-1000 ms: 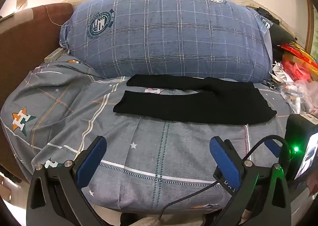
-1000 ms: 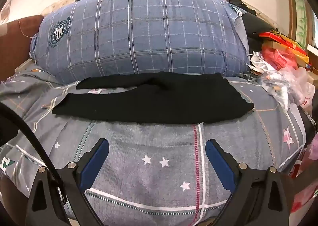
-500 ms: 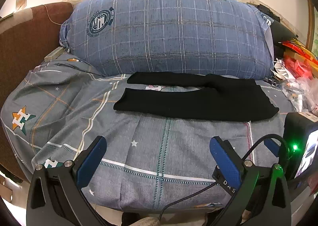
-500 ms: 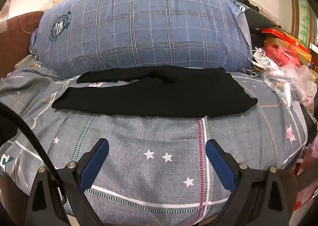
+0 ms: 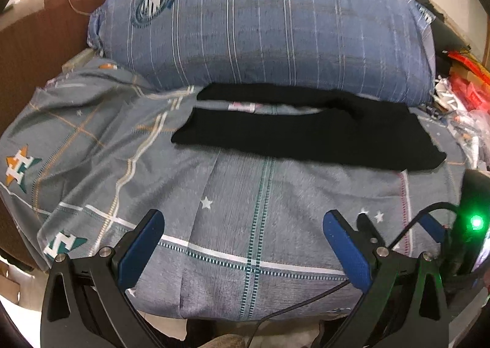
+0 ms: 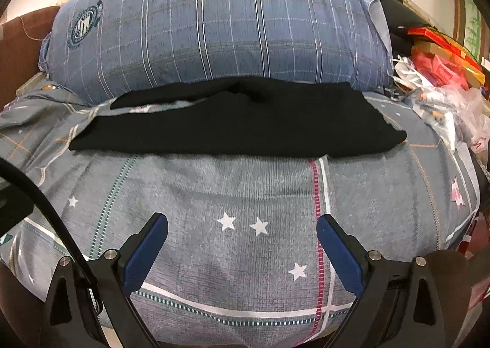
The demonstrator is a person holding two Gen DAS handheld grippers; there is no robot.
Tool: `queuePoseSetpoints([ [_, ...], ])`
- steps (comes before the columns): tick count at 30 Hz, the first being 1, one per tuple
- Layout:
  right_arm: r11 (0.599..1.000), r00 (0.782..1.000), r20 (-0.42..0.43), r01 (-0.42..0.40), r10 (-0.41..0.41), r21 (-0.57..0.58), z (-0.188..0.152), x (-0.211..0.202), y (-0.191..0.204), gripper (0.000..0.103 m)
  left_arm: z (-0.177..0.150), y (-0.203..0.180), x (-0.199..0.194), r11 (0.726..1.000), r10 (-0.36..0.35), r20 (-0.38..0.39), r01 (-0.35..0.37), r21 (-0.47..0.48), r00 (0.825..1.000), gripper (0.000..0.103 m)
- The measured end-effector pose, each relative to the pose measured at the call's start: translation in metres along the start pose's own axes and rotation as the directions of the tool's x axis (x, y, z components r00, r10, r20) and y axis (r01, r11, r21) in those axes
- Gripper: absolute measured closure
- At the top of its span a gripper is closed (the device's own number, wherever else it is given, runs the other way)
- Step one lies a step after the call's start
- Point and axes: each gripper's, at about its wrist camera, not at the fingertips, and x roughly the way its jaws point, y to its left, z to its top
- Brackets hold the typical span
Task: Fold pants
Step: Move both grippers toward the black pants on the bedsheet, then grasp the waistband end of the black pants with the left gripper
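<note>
Pants: black pants (image 5: 306, 139) lie flat across the middle of the frame on the grey patterned bedsheet (image 5: 239, 210), waist end at right, both legs stretching left with a narrow gap of sheet showing between them.
Backdrop: a big blue plaid pillow (image 5: 260, 32) fills the upper frame, its lower edge just behind the far leg.
Left gripper: left gripper (image 5: 245, 240) low in frame, blue fingers spread wide, gripping nothing.
Right gripper: right gripper (image 6: 242, 243) likewise spread wide, empty, well short of the pants (image 6: 239, 124).
Clutter: plastic bags (image 6: 444, 109) at right edge.
</note>
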Motion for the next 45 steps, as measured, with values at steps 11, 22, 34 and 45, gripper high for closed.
queuePoseSetpoints([
  [11,1.0,1.0,0.001,0.023,-0.023,0.021,-0.003,0.02,-0.006,0.003,-0.014,0.012,0.075,0.999,0.011,-0.194,-0.017,-0.029,0.981,0.0],
  [22,1.0,1.0,-0.013,0.017,-0.017,0.024,-0.004,0.028,-0.007,0.003,-0.033,0.015,0.1,1.0,0.011,-0.248,-0.016,-0.017,0.969,0.0],
  [34,1.0,1.0,0.005,0.011,-0.011,0.029,-0.004,0.023,-0.01,0.003,-0.002,0.053,0.08,0.959,-0.267,-0.239,0.233,-0.162,0.934,0.034],
  [45,1.0,1.0,0.011,0.013,-0.013,0.018,-0.003,0.022,-0.006,0.003,0.091,0.14,0.188,0.917,-0.248,-0.225,0.154,-0.368,0.942,0.034],
])
